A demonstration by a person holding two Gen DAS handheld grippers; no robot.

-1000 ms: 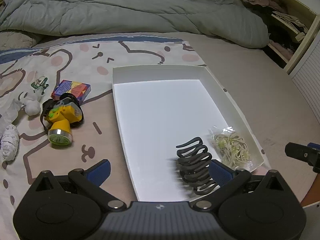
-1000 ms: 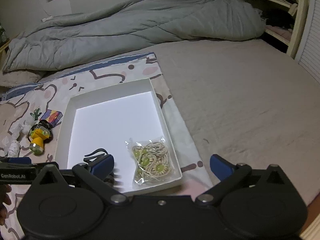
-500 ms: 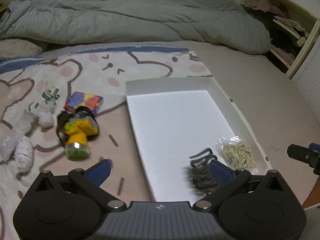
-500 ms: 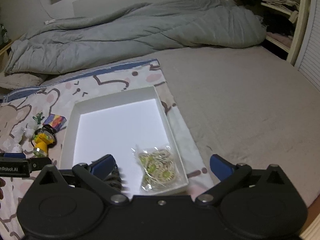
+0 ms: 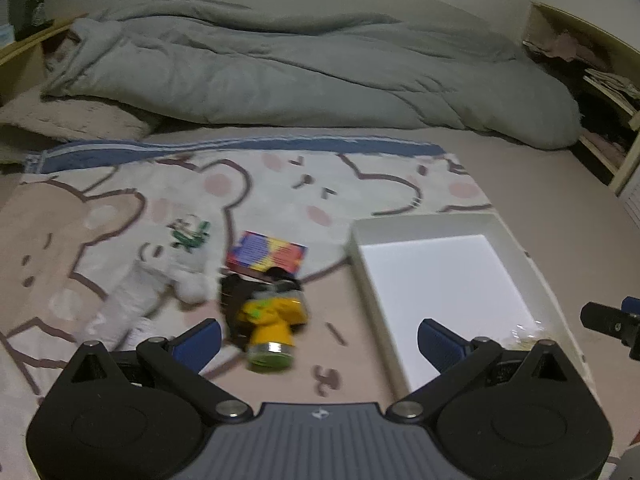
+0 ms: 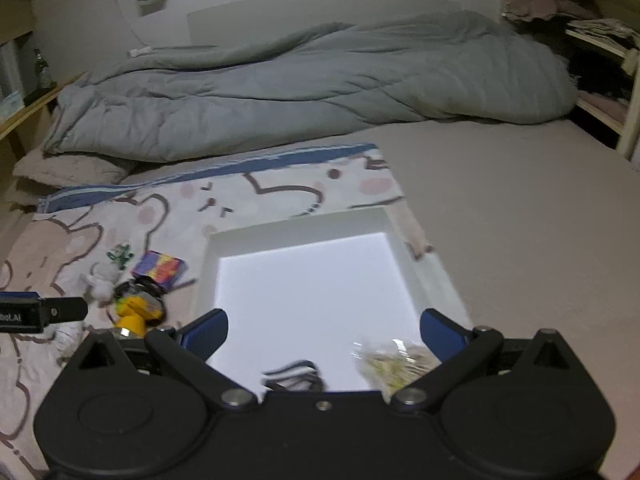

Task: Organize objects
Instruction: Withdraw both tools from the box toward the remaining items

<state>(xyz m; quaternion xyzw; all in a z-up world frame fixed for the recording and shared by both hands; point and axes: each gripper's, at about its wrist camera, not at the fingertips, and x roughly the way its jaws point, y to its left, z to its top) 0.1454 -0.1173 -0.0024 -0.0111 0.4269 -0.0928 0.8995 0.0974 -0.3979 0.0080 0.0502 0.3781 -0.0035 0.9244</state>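
Observation:
A white tray lies on the bed; it also shows in the right wrist view. In it lie a black hair claw and a clear bag of yellowish bits. Left of the tray lie a yellow headlamp, a colourful small box, a white plush toy and a small green-and-white item. My left gripper is open and empty, just in front of the headlamp. My right gripper is open and empty over the tray's near end.
A bear-print blanket covers the bed's left part. A grey duvet is piled at the back. Shelves with clutter stand at the right. The bare mattress lies right of the tray.
My left gripper has swung left, away from the tray and the hair claw, and now faces the headlamp. My right gripper has drawn back and tilted up a little.

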